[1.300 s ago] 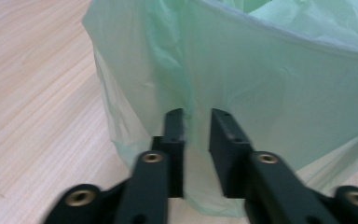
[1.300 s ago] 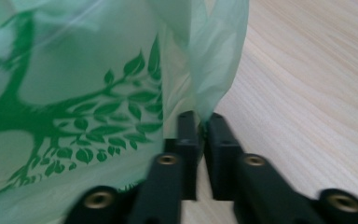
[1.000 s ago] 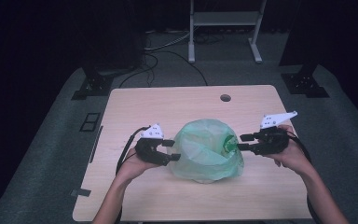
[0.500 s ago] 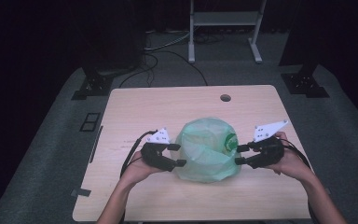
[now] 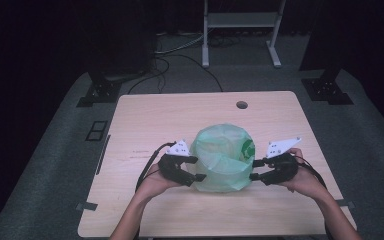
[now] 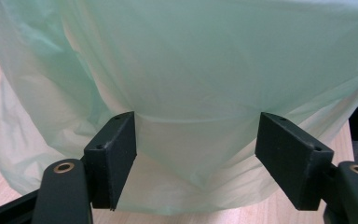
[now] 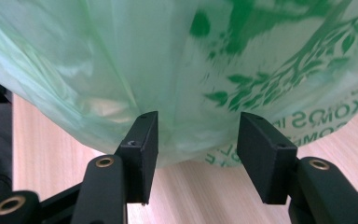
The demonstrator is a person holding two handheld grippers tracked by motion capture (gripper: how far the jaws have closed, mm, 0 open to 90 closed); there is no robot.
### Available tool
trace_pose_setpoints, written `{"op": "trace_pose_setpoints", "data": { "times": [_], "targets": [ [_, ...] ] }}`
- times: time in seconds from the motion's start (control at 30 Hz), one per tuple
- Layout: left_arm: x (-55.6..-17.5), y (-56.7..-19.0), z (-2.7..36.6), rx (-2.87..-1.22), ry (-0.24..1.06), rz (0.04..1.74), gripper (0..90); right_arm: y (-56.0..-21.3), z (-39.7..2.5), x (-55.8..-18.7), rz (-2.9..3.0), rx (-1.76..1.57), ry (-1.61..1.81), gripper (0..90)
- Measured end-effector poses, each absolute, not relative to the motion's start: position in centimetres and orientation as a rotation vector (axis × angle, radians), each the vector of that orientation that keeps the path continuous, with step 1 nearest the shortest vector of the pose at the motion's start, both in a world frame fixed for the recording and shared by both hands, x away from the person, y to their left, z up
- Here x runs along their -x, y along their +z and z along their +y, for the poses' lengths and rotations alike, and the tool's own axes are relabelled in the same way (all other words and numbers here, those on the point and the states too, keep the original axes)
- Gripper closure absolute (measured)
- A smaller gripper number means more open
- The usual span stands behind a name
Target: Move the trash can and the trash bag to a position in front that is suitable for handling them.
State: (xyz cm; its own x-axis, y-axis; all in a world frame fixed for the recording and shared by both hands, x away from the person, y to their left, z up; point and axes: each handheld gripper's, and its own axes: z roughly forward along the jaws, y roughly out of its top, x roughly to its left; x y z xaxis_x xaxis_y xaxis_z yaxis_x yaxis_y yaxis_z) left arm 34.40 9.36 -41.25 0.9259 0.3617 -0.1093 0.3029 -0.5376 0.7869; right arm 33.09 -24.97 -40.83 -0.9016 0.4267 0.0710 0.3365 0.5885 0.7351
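A pale green plastic bag [image 5: 222, 157] with dark green leaf print stands puffed up on the wooden table [image 5: 180, 115], with a hollow at its top. My left gripper [image 5: 196, 169] is at the bag's left side, jaws open. Seen from the left gripper view, the bag [image 6: 191, 70] bulges toward the left gripper [image 6: 196, 126] and its film hangs into the gap. My right gripper [image 5: 253, 170] is at the bag's right side, also open. The printed side of the bag [image 7: 223, 60] lies just ahead of the right gripper [image 7: 198, 123]. What the bag covers is hidden.
A round cable hole [image 5: 241, 105] sits in the table behind the bag. A white stand [image 5: 240, 20] and cables [image 5: 180, 50] are on the floor beyond the far edge. Bare tabletop lies behind and left of the bag.
Both grippers have moved toward the near edge and lower along the bag's sides. The bag has gone from a rounded mound to a taller shape with a hollow top.
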Motion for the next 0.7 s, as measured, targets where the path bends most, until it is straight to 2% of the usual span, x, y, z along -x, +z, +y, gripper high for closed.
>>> {"op": "trace_pose_setpoints", "data": {
  "times": [0.17,0.43,0.53,0.7],
  "targets": [
    [-34.3,-41.3,9.7,-2.166,0.103,0.515,20.6,-39.8,-26.1,-32.8,2.666,-0.666,1.212,47.0],
    [-33.3,-40.7,9.8,-2.136,0.149,0.524,18.3,-34.9,-27.8,-32.1,2.575,-0.701,1.328,47.9],
    [-32.8,-40.4,10.1,-2.082,0.189,0.553,15.9,-33.3,-27.4,-32.1,2.562,-0.703,1.369,53.2],
    [-32.0,-40.2,10.2,-2.042,0.216,0.567,15.6,-31.3,-25.1,-32.7,2.591,-0.659,1.329,74.4]
  ]
}}
